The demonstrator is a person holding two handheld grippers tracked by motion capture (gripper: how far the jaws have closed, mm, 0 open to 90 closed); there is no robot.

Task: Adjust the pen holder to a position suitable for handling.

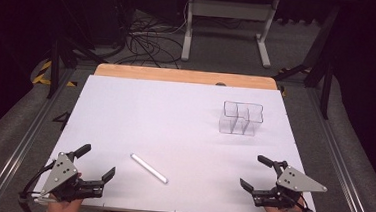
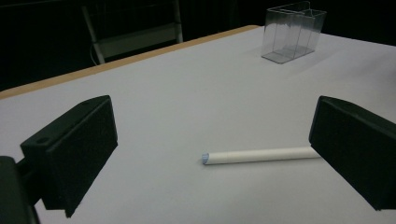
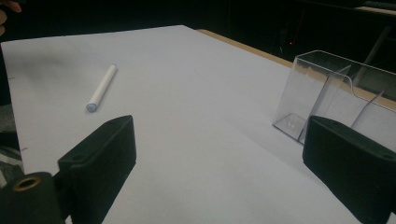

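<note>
Two hand-held grippers rest at the near edge of the table (image 1: 126,101), which is covered by a white sheet with a strip of light wood showing along its far edge. The left gripper (image 1: 95,163), black with a grey three-cornered plate on top, sits at the near left corner with its jaws spread wide and nothing between them. The right gripper (image 1: 258,172), of the same build, sits at the near right corner, its jaws likewise standing wide apart and empty.

Between the two, a little nearer the left gripper, a thin white cylindrical stick (image 1: 149,168) lies flat on the sheet, slanted so that its far end points toward the left side and its near end toward the right. In the left gripper view the stick (image 2: 261,155) lies ahead of the jaws, one end passing behind the right-hand jaw. In the right gripper view it (image 3: 102,87) lies well off to the left.

A clear plastic organiser with upright compartments (image 1: 242,118) stands on the far right part of the table, well apart from the stick and from both grippers.
</note>
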